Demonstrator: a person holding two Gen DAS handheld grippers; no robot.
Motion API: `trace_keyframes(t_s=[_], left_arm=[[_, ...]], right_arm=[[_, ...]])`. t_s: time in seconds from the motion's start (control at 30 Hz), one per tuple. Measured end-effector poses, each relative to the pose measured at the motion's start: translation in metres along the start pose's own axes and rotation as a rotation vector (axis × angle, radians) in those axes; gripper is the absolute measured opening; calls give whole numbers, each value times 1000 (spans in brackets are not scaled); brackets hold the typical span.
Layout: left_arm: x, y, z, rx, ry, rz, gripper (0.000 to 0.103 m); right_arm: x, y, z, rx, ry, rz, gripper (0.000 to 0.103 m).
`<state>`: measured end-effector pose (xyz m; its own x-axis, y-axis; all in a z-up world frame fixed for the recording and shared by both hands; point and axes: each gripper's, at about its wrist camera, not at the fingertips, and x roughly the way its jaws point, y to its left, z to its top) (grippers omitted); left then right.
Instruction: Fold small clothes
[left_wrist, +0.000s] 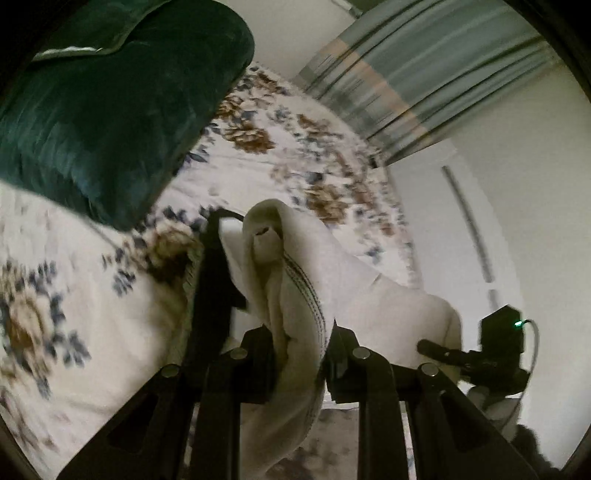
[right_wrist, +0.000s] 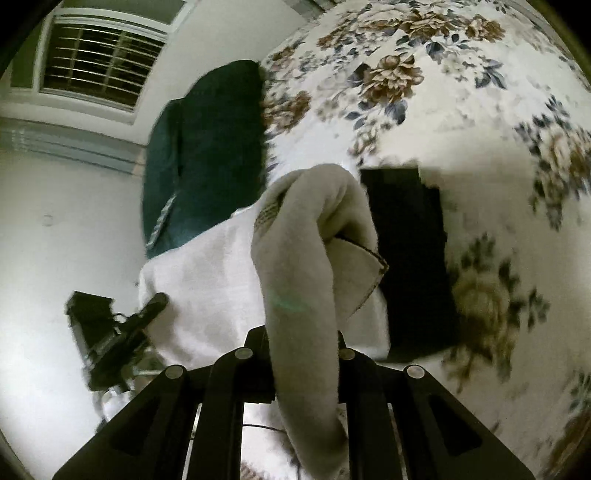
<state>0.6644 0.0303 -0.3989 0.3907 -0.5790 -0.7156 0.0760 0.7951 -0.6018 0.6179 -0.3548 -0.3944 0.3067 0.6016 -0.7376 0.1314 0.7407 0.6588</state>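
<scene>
Clamping a cream garment (left_wrist: 295, 280), left gripper (left_wrist: 299, 354) jaws narrow, right gripper (right_wrist: 304, 354) jaws likewise pinching it

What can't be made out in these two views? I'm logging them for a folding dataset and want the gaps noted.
- What garment the white cloth is: bunched in the left tongs, left wrist view.
- Right tongs tips: wrapped by the cloth, right wrist view.
- Dark item on the floral bedspread: motion-blurred.
- Cloth's lower end: behind the tong frames.
</scene>
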Motion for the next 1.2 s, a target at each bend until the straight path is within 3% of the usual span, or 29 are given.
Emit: trace_keyframes(t_s=[0.2,0.27,0.3,0.33,0.37,0.43,0.47,0.5,0.67,0.8,1.03,1.2], left_arm=[[34,15,8,20,48,147,23],[34,16,7,23,30,198,33],[33,15,7,29,17,226,36],[33,14,7,41,2,258,50],[33,9,4,64,-13,311,73],[34,2,2,97,-25,368,98],[35,-3,-1,118,-28,395,102],[37,-6,-3,129,-26,409,102],[43,-28,-27,204,-14,527,103],[35,-50,-45,249,-19,587,103],[-16,-105,-81,304,-90,595,103],[-70,-149,-112,322,-157,558,103]], right_arm=[[55,-6,25,-59,25,-210,16],[66,-5,27,-85,24,-323,23],[67,-5,26,-89,21,-357,35],[69,-3,24,-101,15,-416,41],[71,1,23,-124,-2,-485,52],[72,9,17,-181,-31,-597,76],[73,13,13,-206,-43,-642,96],[75,16,8,-227,-48,-684,103],[69,28,-17,-277,-106,-831,103],[47,39,-37,-273,-158,-850,103],[-25,71,-83,-268,-268,-860,103],[-86,109,-128,-292,-360,-861,103]])
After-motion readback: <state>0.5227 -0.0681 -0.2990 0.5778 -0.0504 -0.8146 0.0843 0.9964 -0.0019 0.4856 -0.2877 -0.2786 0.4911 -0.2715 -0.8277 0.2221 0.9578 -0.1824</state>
